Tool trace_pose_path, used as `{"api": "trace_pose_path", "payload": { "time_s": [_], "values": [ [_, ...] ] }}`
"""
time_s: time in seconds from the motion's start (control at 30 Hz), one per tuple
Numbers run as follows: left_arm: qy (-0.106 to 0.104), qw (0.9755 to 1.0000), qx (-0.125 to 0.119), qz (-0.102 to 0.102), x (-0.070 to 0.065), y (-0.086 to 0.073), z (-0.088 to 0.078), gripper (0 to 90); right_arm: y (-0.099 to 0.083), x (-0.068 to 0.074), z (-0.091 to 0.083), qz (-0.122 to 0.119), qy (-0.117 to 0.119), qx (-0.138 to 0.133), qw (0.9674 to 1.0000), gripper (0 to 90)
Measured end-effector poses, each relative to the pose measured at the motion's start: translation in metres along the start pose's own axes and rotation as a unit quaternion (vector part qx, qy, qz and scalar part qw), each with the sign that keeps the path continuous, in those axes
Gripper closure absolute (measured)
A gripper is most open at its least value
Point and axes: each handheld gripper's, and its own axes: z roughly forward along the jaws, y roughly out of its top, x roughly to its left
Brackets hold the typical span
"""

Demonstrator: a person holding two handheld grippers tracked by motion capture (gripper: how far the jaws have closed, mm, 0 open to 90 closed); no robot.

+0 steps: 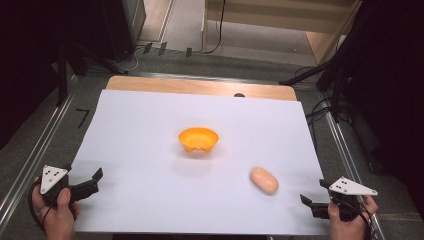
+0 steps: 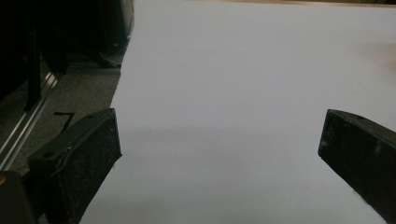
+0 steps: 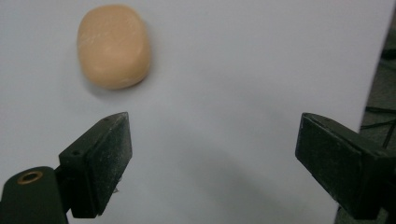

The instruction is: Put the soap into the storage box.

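- Pale peach, rounded soap-like lump (image 1: 264,180) lies on white paper sheet (image 1: 150,140), near right of orange plastic bowl (image 1: 198,138).
- Right gripper (image 3: 212,154): jaws wide, empty, just short of lump.
- Left gripper (image 2: 219,149): wide, empty, idle.
- Step: approach, probably; next, advance, straddle, close.

Each hand wraps a black handheld gripper. The left gripper (image 1: 85,186) carries a pale grey three-cornered plate on top, dotted with small dark holes, and a thin black cable loops down beside the wrist. The right gripper (image 1: 312,205) bears the same kind of plate, also with small holes, and dark cable trails by the hand. In the gripper views the fingers (image 3: 100,163) are matt black, blocky wedges with flat inner faces, dusted with pale specks and scuffs. A brass-coloured ringed hole sits on the black body below one of them.
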Motion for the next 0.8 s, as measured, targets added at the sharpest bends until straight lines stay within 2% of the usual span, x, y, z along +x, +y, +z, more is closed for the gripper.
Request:
{"api": "trace_pose_path", "payload": {
  "time_s": [0.03,0.07,0.1,0.23,0.43,0.8],
  "values": [
    [-0.001,1.0,0.002,0.001,0.0,0.0,0.0,0.0,0.002,0.001,0.002,-0.004,0.008,0.013,0.9999,11.0],
    [-0.001,1.0,0.002,0.001,0.0,0.0,0.0,0.0,0.006,0.003,0.006,-0.01,0.018,0.032,0.9993,7.3],
    [-0.002,1.0,0.002,0.001,0.0,0.0,0.0,0.0,0.007,0.004,0.009,-0.011,0.025,0.039,0.9989,5.0],
    [-0.003,1.0,0.0,0.0,0.0,0.0,0.0,0.0,0.014,0.009,0.015,-0.021,0.021,0.061,0.9977,4.1],
    [-0.001,1.0,-0.004,0.0,0.0,0.0,0.0,0.0,0.026,0.014,0.024,-0.037,0.024,0.082,0.9956,0.0],
    [-0.004,1.0,0.002,0.001,0.0,0.0,0.0,0.0,0.039,0.022,0.036,-0.056,0.037,0.102,0.9925,0.0]
  ]
}}
